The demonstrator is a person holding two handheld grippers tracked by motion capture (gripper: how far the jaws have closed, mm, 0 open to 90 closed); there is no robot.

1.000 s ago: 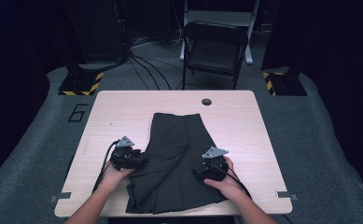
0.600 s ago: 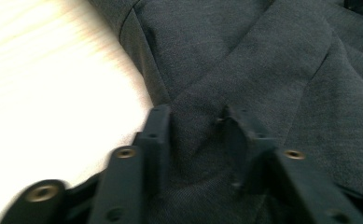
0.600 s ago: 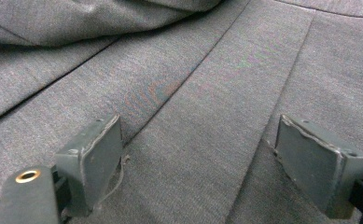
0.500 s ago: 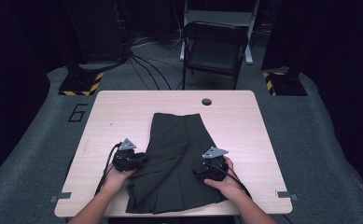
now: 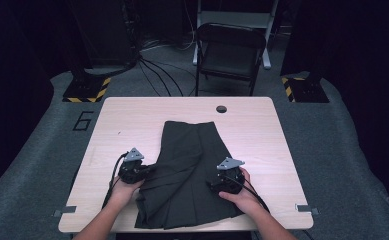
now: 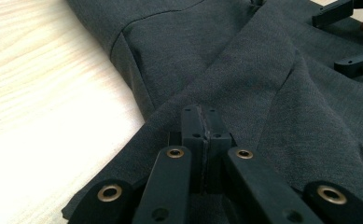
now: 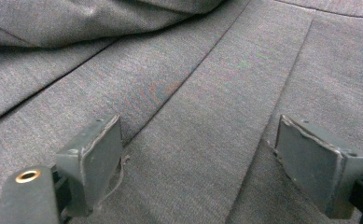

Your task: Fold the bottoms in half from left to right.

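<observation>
Two grippers are set on the dark skirt (image 5: 189, 175): the left gripper (image 6: 201, 122) is pinched shut on its edge fold, with jaws just closed, while the right gripper (image 7: 207, 158) is held wide open, cloth flat between its pads. If only the top layer is caught, the fold may be pulled free.

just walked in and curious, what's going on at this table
A person at a light wooden table is working on a dark grey pleated fabric skirt spread flat on it, with tongs in each hand. The left tongs have just been closing and now pinch the skirt's left edge. The right tongs rest open on the pleats at the skirt's right side, gripping nothing yet.
</observation>
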